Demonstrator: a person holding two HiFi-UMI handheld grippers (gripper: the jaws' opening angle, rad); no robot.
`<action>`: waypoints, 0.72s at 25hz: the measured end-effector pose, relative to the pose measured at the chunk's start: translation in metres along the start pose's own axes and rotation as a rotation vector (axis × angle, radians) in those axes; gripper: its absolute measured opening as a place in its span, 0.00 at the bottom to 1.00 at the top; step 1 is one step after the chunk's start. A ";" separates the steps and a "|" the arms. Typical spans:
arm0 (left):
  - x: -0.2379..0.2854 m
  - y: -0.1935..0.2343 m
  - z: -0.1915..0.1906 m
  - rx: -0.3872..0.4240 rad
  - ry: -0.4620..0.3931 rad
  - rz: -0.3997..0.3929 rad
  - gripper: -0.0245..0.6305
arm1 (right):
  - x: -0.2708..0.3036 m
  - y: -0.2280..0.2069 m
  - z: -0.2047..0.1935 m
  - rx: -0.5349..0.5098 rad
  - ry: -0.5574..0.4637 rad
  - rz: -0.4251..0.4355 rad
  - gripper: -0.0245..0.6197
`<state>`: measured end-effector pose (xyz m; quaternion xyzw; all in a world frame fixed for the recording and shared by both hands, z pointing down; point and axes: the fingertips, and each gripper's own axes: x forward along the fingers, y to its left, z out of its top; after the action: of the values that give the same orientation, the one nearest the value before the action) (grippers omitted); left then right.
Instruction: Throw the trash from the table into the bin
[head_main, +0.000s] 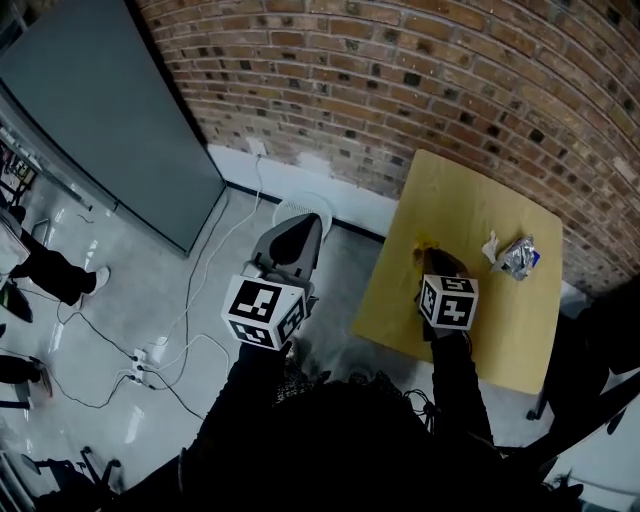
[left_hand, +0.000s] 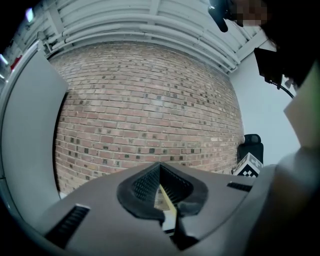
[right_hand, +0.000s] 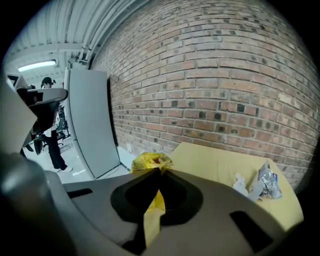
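My right gripper (head_main: 430, 258) is over the near left part of the yellow table (head_main: 480, 300), shut on a yellow wrapper (head_main: 424, 243). In the right gripper view the yellow wrapper (right_hand: 150, 161) sticks out past the closed tips of that gripper (right_hand: 160, 170). A silver wrapper (head_main: 520, 257) and a white crumpled paper (head_main: 491, 247) lie further back on the table. My left gripper (head_main: 298, 232) hangs over the floor left of the table, tips together, pointing level at the brick wall. A pale strip shows in the gap behind its tips (left_hand: 160, 166). A white round bin (head_main: 300, 207) stands behind it.
A grey panel (head_main: 100, 110) leans along the left. Cables and a power strip (head_main: 140, 365) lie on the shiny floor. A person's legs (head_main: 50, 270) are at the far left. A dark chair (head_main: 600, 340) stands right of the table.
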<state>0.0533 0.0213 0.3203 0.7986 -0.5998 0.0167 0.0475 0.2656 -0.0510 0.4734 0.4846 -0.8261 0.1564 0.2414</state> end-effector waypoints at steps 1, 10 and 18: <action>-0.001 0.013 0.001 -0.002 -0.002 -0.001 0.05 | 0.005 0.009 0.006 0.001 -0.005 -0.004 0.06; -0.017 0.156 0.000 0.008 0.024 0.012 0.05 | 0.058 0.101 0.054 0.023 -0.034 -0.052 0.06; -0.032 0.233 -0.010 -0.006 0.049 0.018 0.05 | 0.096 0.167 0.075 0.045 -0.027 -0.043 0.06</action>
<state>-0.1792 -0.0120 0.3406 0.7925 -0.6054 0.0350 0.0647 0.0614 -0.0773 0.4590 0.5095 -0.8150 0.1632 0.2227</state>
